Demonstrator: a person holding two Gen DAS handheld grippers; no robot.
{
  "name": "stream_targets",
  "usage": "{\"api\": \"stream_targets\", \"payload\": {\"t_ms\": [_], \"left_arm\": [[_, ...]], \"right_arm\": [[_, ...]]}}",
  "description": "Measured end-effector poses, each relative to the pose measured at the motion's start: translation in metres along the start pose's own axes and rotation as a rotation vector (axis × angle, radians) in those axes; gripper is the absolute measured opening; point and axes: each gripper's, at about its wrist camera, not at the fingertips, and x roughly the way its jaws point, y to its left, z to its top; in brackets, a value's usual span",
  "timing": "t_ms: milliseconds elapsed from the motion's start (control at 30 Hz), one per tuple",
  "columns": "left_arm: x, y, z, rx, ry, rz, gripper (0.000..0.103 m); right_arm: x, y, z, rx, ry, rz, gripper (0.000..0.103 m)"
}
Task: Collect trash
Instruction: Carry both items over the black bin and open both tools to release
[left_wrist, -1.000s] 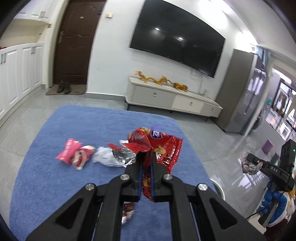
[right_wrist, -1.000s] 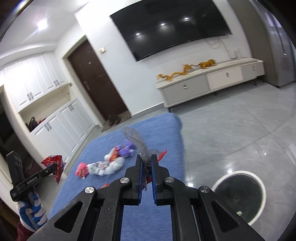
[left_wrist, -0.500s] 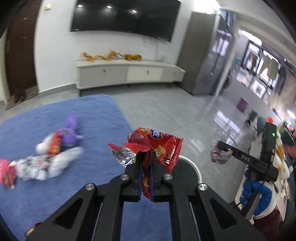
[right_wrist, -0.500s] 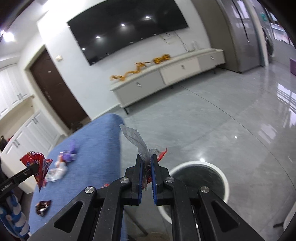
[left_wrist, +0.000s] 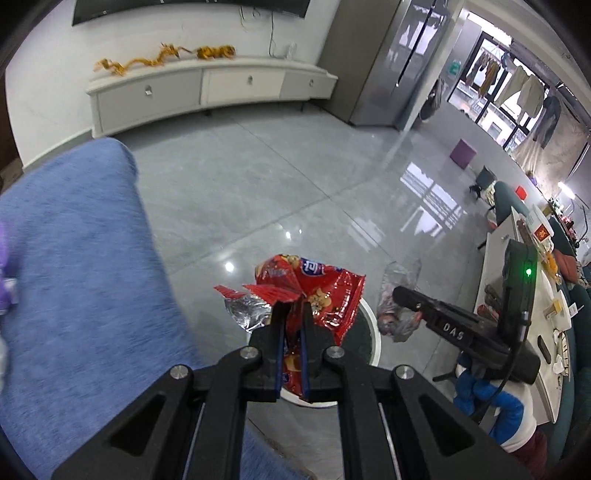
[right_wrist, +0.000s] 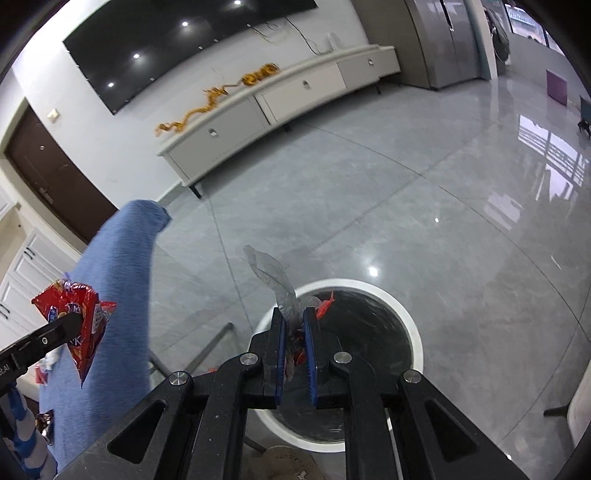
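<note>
My left gripper (left_wrist: 293, 310) is shut on a crumpled red snack bag (left_wrist: 325, 291) with a silver lining, held over the near rim of a round white bin (left_wrist: 375, 332) on the floor. My right gripper (right_wrist: 294, 314) hangs over the same bin (right_wrist: 413, 332). A clear plastic wrapper (right_wrist: 273, 273) with red bits stands up between its blue pads, and its jaws are opening slightly. In the left wrist view the right gripper (left_wrist: 400, 295) sits to the right with its wrapper (left_wrist: 399, 273). The right wrist view shows the red bag (right_wrist: 81, 314) at far left.
The blue cloth-covered table (left_wrist: 74, 258) lies left of the bin, with a purple wrapper (left_wrist: 5, 258) at its edge. A white TV cabinet (left_wrist: 207, 85) lines the far wall. A cluttered white table (left_wrist: 535, 295) stands to the right. A blue and white sleeve (left_wrist: 491, 402) shows there.
Both grippers swung right and down, away from the blue table, and now hang over the white bin. The wrappers on the table slid out of view. The right pads stand a little wider apart.
</note>
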Motion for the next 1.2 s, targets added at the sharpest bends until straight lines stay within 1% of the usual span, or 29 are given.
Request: {"api": "stream_targets", "payload": {"t_ms": [200,233,267,300,367,500,567,600,633,667,700,833,967,1067,1200], "left_arm": [[0.044,-0.013,0.004,0.003,0.059,-0.058,0.008],[0.049,-0.014,0.005,0.001,0.072,-0.070,0.008],[0.056,-0.015,0.006,-0.002,0.087,-0.085,0.009],[0.062,-0.016,0.006,-0.007,0.102,-0.098,0.009],[0.071,-0.018,0.007,-0.009,0.116,-0.102,0.009],[0.079,-0.016,0.006,-0.021,0.138,-0.115,0.010],[0.082,-0.015,0.005,-0.024,0.145,-0.119,0.012],[0.084,-0.016,0.006,-0.026,0.147,-0.121,0.022],[0.083,-0.014,0.006,-0.032,0.146,-0.123,0.043],[0.083,-0.013,0.006,-0.044,0.139,-0.122,0.053],[0.083,-0.012,0.008,-0.055,0.130,-0.123,0.059],[0.082,-0.011,0.010,-0.065,0.128,-0.136,0.059],[0.070,-0.008,0.008,-0.067,0.110,-0.152,0.059],[0.054,-0.009,0.007,-0.050,0.083,-0.137,0.059],[0.021,-0.011,0.006,-0.028,0.018,-0.108,0.059]], "right_arm": [[0.021,-0.017,-0.003,0.029,0.045,-0.024,0.012],[0.022,-0.021,-0.004,0.035,0.049,-0.029,0.015],[0.023,-0.025,-0.005,0.046,0.053,-0.034,0.022],[0.023,-0.028,-0.005,0.054,0.054,-0.038,0.026],[0.022,-0.034,-0.007,0.068,0.054,-0.051,0.028],[0.019,-0.044,-0.008,0.089,0.054,-0.076,0.029],[0.016,-0.045,-0.010,0.094,0.051,-0.081,0.029],[0.014,-0.045,-0.010,0.097,0.050,-0.082,0.029],[0.012,-0.045,-0.011,0.099,0.049,-0.083,0.029],[0.011,-0.045,-0.011,0.101,0.047,-0.085,0.029],[0.008,-0.044,-0.012,0.102,0.044,-0.086,0.029],[0.000,-0.043,-0.013,0.102,0.031,-0.093,0.030],[-0.011,-0.044,-0.015,0.103,0.017,-0.102,0.031],[-0.019,-0.041,-0.013,0.101,0.003,-0.101,0.031],[-0.033,-0.027,-0.012,0.083,-0.025,-0.083,0.031]]}}
